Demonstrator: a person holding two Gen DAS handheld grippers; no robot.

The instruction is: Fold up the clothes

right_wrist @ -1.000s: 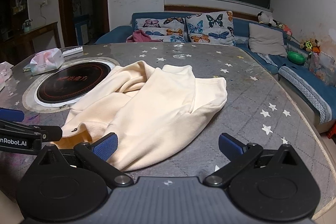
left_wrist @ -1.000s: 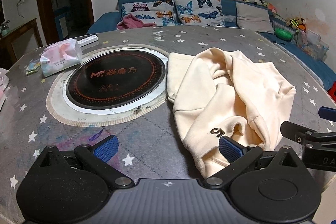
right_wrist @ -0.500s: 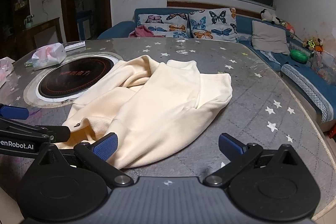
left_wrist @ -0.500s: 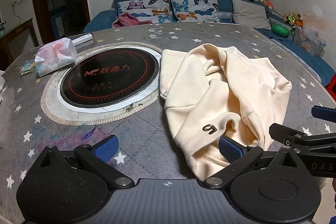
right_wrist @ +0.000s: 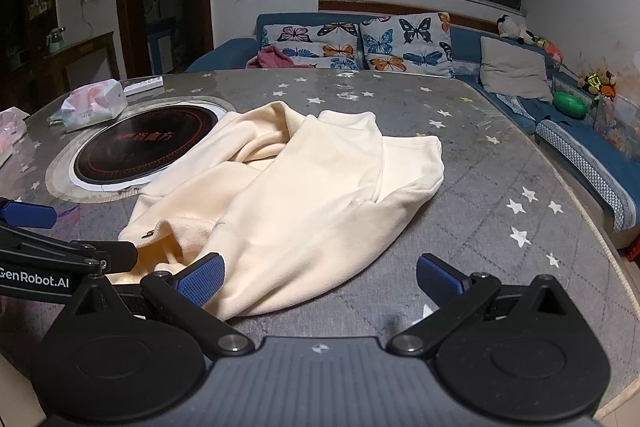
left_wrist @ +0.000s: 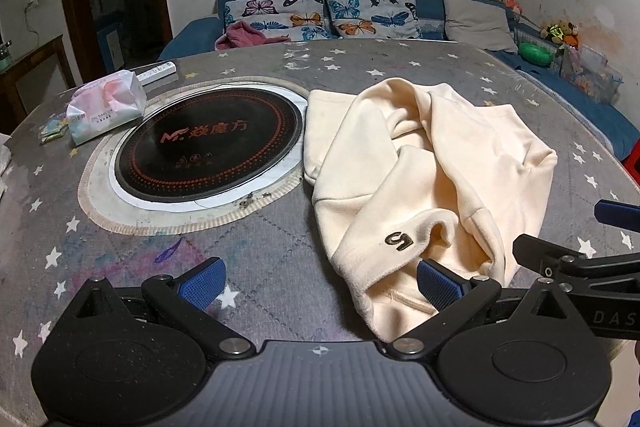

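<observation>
A cream sweatshirt [left_wrist: 432, 163] lies crumpled on the grey star-patterned table [left_wrist: 256, 251], with a small black mark near its front hem. My left gripper [left_wrist: 320, 283] is open just before the garment's near edge, its right pad [left_wrist: 438, 285] touching the cloth. In the right wrist view the same sweatshirt [right_wrist: 304, 195] spreads across the table's middle. My right gripper [right_wrist: 320, 277] is open too, its left pad [right_wrist: 200, 279] at the cloth's near hem and the right pad over bare table. Each gripper's fingers show at the other view's edge.
A round black induction hob [left_wrist: 208, 143] is set into the table left of the garment. A tissue pack [left_wrist: 106, 105] and a white remote [left_wrist: 158, 71] lie at the far left. A blue sofa [right_wrist: 240, 49] with butterfly cushions stands beyond. The table edge [right_wrist: 616, 259] runs close on the right.
Both views have drifted slightly; the sweatshirt sits a little nearer the left gripper's right pad. Both grippers stay open and the garment has not been lifted.
</observation>
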